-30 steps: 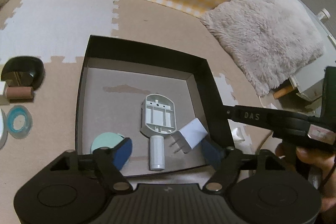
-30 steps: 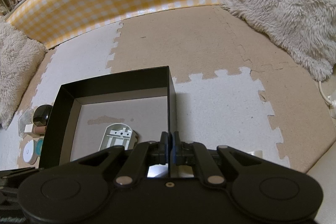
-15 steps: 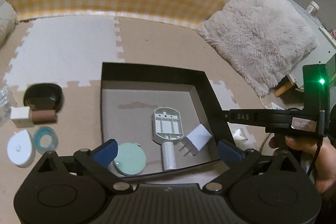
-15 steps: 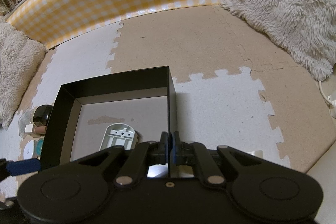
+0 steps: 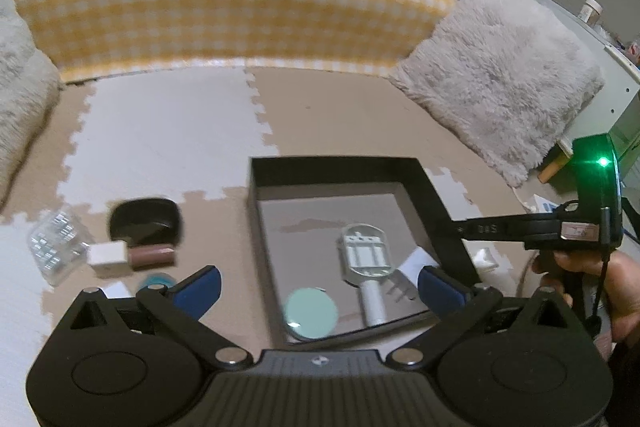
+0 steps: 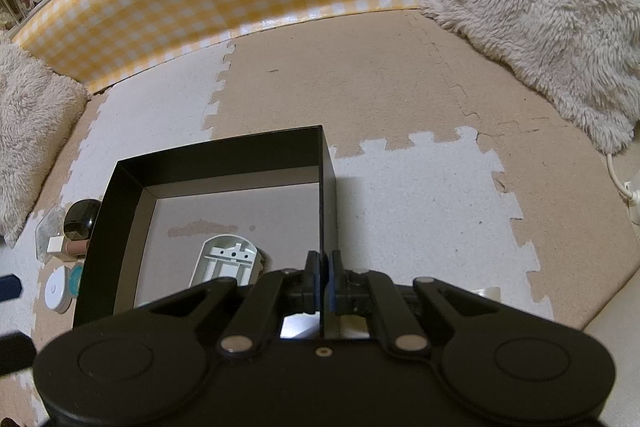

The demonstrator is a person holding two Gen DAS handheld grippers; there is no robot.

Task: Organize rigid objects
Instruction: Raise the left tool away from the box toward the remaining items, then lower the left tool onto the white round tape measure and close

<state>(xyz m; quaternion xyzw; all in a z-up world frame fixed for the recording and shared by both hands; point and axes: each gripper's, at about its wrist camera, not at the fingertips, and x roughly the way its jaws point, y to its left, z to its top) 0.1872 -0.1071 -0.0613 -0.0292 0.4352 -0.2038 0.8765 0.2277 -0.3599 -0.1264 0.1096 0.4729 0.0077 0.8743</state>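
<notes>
A black box [image 5: 434, 203] stands on the floor mat; it also shows in the right wrist view [image 6: 120, 179]. In it lie a grey plastic shell [image 5: 365, 253], a white cylinder [image 5: 374, 301], a mint round disc [image 5: 311, 311] and a white plug adapter [image 5: 414, 261]. My left gripper [image 5: 318, 285] is open and empty, raised over the box's near left corner. My right gripper [image 6: 322, 277] is shut on the box's right wall. Left of the box lie a black case [image 5: 145, 221], a white block [image 5: 106, 254], a brown tube [image 5: 153, 255] and a clear packet [image 5: 54, 239].
A yellow checked cushion wall [image 5: 224, 15] runs along the back. Fluffy pillows lie at the right [image 5: 500, 75] and the left [image 6: 28, 123]. A white round device [image 6: 56, 289] and a teal ring [image 6: 77, 279] lie left of the box.
My left gripper has risen and drawn back leftward from inside the box, with its fingers spread wider. The right gripper has held still on the box wall.
</notes>
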